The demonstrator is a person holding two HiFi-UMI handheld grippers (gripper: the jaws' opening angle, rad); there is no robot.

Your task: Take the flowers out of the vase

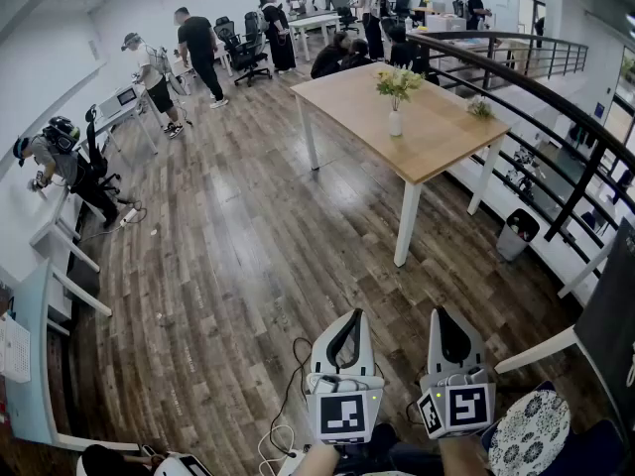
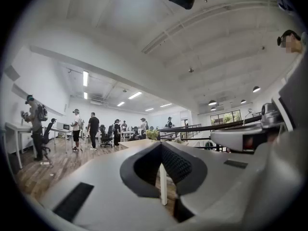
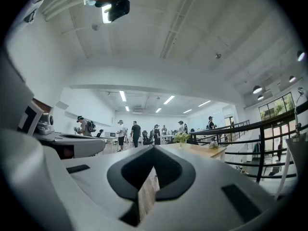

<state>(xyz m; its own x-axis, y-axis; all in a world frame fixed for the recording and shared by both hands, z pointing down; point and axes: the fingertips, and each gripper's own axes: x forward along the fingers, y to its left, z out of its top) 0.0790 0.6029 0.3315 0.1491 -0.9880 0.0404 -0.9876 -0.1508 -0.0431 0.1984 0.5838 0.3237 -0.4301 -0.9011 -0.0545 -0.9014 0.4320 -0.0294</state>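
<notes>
A white vase (image 1: 395,122) with pale green flowers (image 1: 398,84) stands on the wooden table (image 1: 437,147) far across the room. A small loose bunch of flowers (image 1: 480,107) lies near the table's right end. My left gripper (image 1: 349,317) and right gripper (image 1: 444,315) are side by side at the bottom of the head view, level and far short of the table. Both are shut with nothing between the jaws. In the left gripper view the flowers (image 2: 152,134) are tiny beyond the closed tips (image 2: 161,144). The right gripper view has the flowers (image 3: 182,138) beyond its tips (image 3: 154,148).
A black railing (image 1: 556,97) curves along the right behind the table, with a bin (image 1: 518,234) below it. Several people stand at desks (image 1: 124,107) along the left wall and at the back. Cables (image 1: 288,405) lie on the wood floor near me. A patterned cushion (image 1: 531,434) is at bottom right.
</notes>
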